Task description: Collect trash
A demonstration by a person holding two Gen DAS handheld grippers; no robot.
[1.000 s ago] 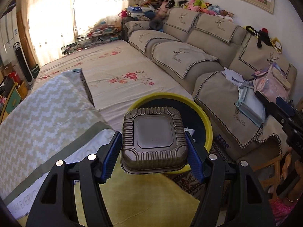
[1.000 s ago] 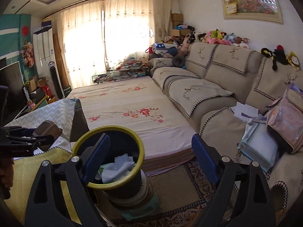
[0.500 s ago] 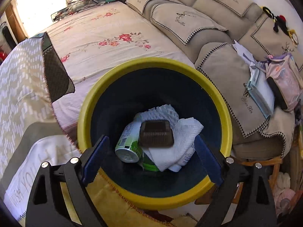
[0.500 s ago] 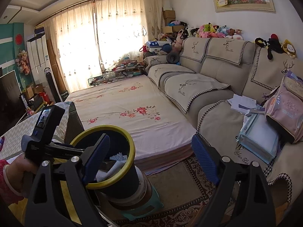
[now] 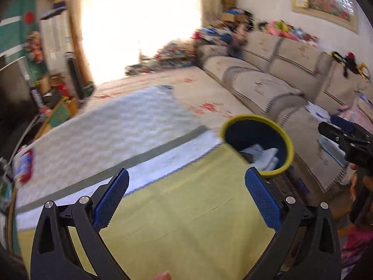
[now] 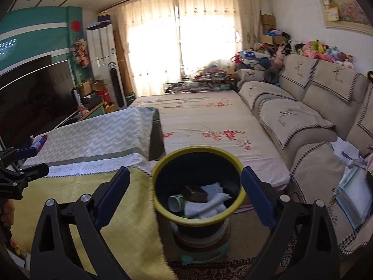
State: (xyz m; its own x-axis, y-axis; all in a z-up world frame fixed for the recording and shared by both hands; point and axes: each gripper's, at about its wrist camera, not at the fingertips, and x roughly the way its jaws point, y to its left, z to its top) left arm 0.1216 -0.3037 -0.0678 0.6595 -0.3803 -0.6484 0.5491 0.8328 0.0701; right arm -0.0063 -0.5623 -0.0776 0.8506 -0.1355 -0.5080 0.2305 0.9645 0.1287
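Both the left gripper [image 5: 186, 196] and right gripper [image 6: 185, 193] are hanging with fingers spread and holding nothing, the yellow-rimmed bin [image 6: 198, 182] at twelve o'clock holding the brown tray [image 6: 194, 193].

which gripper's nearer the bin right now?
Right. The right gripper hangs open directly over the bin, rim between its fingers. The left gripper is open over the yellow cloth, bin off to its right.

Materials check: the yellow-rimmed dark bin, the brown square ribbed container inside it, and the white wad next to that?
Yellow-rimmed dark bin: likely plastic; smooth, evenly coloured rim and wall.
Brown square ribbed container: probably thin moulded plastic with a dull sheen.
White wad: soft paper towel or cloth; textured, crumpled folds, matte. The look leaves open which.
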